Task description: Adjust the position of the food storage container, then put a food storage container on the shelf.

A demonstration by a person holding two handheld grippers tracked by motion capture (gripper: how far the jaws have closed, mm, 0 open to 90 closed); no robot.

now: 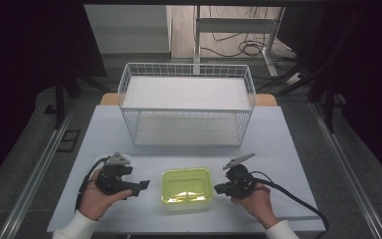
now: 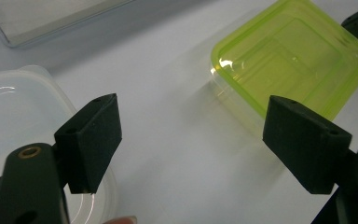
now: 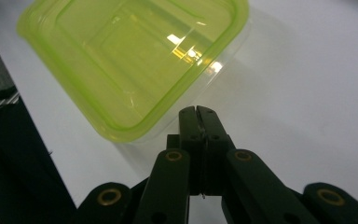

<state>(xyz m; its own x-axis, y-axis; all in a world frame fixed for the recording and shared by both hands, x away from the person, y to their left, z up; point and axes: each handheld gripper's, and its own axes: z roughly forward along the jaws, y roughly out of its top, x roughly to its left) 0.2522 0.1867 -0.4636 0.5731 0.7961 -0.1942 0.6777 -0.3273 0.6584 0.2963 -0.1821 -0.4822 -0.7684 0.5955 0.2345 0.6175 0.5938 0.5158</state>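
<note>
High view overhead, facing forward-down; tool views close, low; all share green container (image 1: pixel 187 186).

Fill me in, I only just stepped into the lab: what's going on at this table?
A person holds a claw in each hand on either side of a green-lidded container on the white table. The left claw is open, its jaws wide apart, aimed toward the container with a clear tub beside it. The right claw is shut on nothing, its tips close to the container's edge. Neither grips the container. A white wire basket stands behind it.
</note>
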